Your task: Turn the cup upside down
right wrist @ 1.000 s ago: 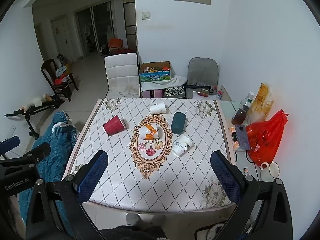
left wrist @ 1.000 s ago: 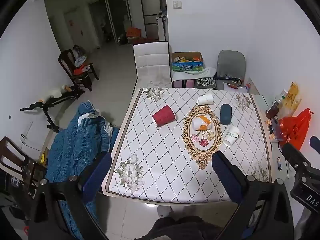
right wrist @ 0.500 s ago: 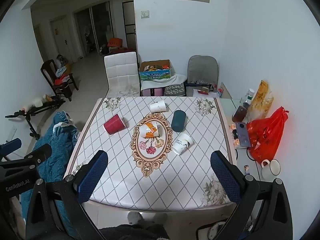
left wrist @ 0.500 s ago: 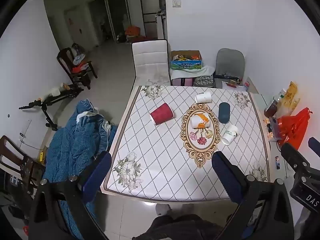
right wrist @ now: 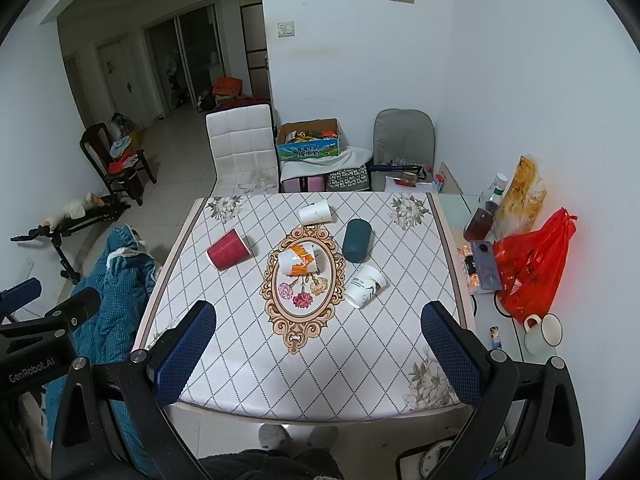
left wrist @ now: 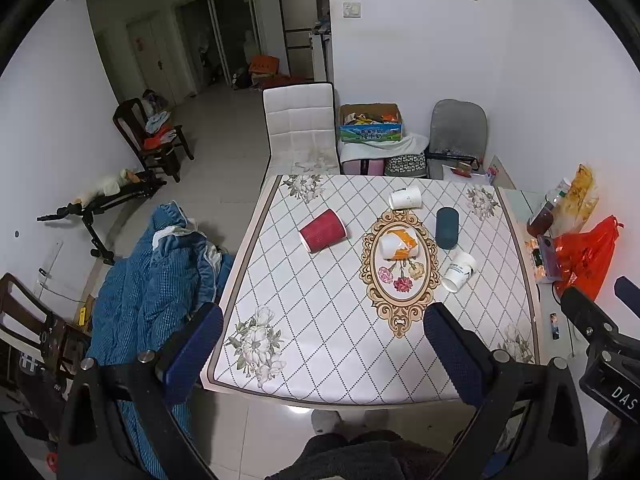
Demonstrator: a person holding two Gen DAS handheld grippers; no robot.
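Note:
Several cups lie on their sides on the patterned table (left wrist: pixel 320 320): a red cup (left wrist: pixel 323 230) at the left, a white and orange cup (left wrist: pixel 398 243) in the middle, a dark teal cup (left wrist: pixel 447 227), a plain white cup (left wrist: pixel 405 198) at the back and a printed white cup (left wrist: pixel 459 271) at the right. They also show in the right wrist view: red (right wrist: pixel 229 248), orange (right wrist: pixel 299 263), teal (right wrist: pixel 357 240), plain white (right wrist: pixel 315 213), printed (right wrist: pixel 365 285). My left gripper (left wrist: pixel 323 344) and right gripper (right wrist: pixel 318 344) are open and empty, high above the table's near edge.
A white chair (left wrist: pixel 300 124) stands behind the table. A blue blanket (left wrist: pixel 148 280) lies at the left. A side table at the right holds a red bag (right wrist: pixel 532 264), a bottle (right wrist: pixel 478 222), a phone (right wrist: pixel 485 264) and a mug (right wrist: pixel 544 332).
Both grippers have drawn slightly back and up, so the table looks a little smaller and lower. The cups have not moved.

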